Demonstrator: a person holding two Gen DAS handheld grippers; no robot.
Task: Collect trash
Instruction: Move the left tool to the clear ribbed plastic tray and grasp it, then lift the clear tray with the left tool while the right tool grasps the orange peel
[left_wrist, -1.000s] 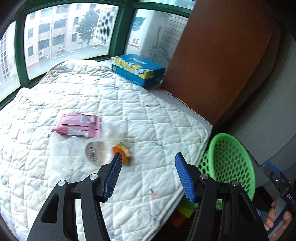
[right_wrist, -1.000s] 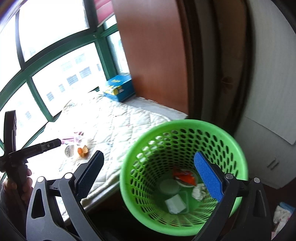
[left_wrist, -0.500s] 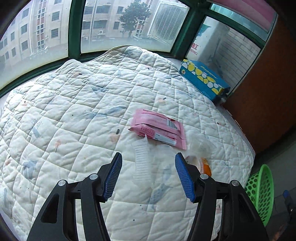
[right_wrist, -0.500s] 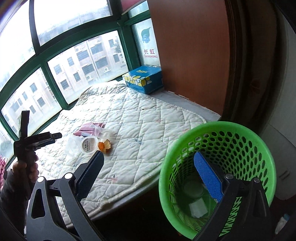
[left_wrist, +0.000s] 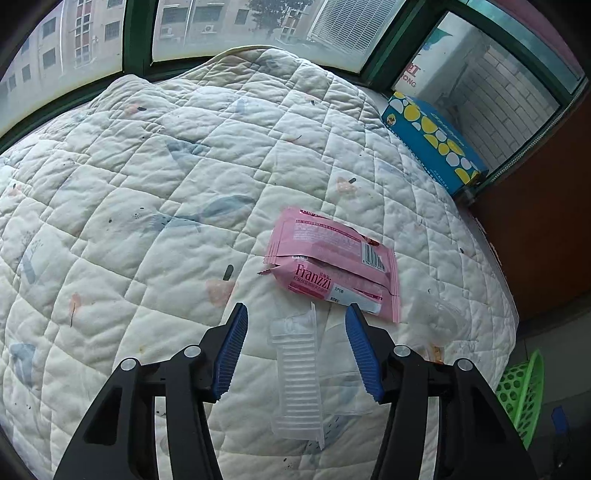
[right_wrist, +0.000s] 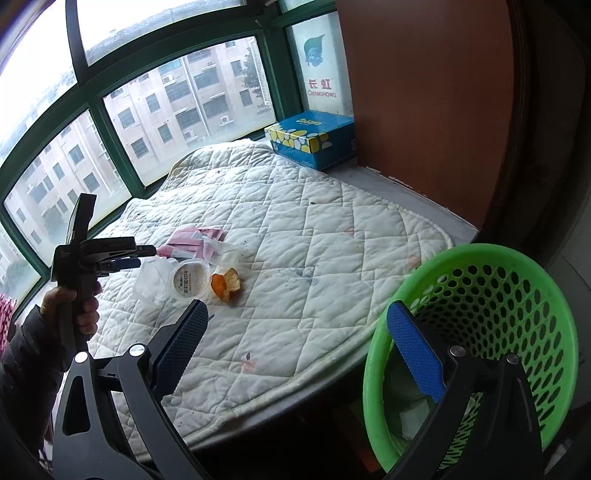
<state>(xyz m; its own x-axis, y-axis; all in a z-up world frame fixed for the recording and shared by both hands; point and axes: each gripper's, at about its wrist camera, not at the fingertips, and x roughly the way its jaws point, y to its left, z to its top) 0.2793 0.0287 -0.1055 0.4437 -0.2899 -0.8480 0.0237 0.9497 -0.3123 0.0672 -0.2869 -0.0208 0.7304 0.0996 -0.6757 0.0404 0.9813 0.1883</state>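
My left gripper (left_wrist: 295, 350) is open and hovers just above a clear ribbed plastic tray (left_wrist: 297, 376) on the quilt, with the tray lying between its fingers. A pink Franzzi wrapper (left_wrist: 332, 264) lies just beyond it. In the right wrist view the left gripper (right_wrist: 127, 256) is over the trash pile: the pink wrapper (right_wrist: 194, 242), a round lidded cup (right_wrist: 190, 282), clear plastic (right_wrist: 149, 282) and an orange peel (right_wrist: 226, 283). My right gripper (right_wrist: 295, 354) is open and empty beside the green basket (right_wrist: 517, 277).
A white quilt (left_wrist: 147, 184) covers the window ledge. A blue tissue box (left_wrist: 432, 142) stands at the far corner next to a brown panel (right_wrist: 424, 110). Green window frames (right_wrist: 92, 107) run behind. The basket's rim (left_wrist: 524, 391) shows at the lower right in the left wrist view.
My left gripper has swung from the bed's edge over to the trash pile and lowered onto the clear tray. My right gripper has pulled back from over the basket to its left side.
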